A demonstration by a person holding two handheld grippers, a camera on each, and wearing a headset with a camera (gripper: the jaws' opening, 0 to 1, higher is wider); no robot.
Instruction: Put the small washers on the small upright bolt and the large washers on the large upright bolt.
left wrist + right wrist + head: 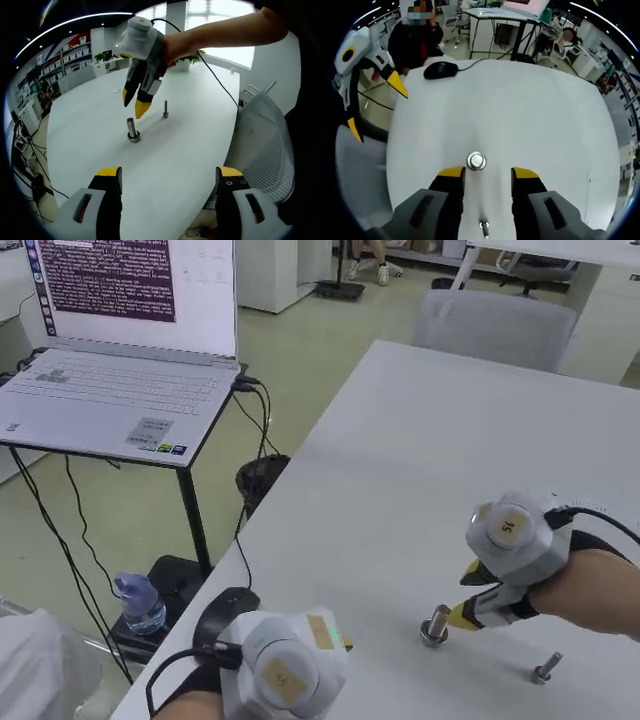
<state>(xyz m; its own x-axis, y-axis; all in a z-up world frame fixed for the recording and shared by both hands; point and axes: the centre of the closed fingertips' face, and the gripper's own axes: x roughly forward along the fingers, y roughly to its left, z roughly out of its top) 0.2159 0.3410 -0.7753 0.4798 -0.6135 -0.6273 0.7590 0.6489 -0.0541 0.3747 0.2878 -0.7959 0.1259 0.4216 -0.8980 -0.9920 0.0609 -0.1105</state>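
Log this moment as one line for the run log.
right gripper: open, empty, above large bolt | left gripper: open, empty, back from both bolts | small bolt: upright, untouched

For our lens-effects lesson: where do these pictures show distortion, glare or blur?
Left gripper view: fisheye curves the edge of the white table; the windows blow out. Right gripper view: the white table bulges, the large bolt is sharp. Head view: undistorted, evenly lit.
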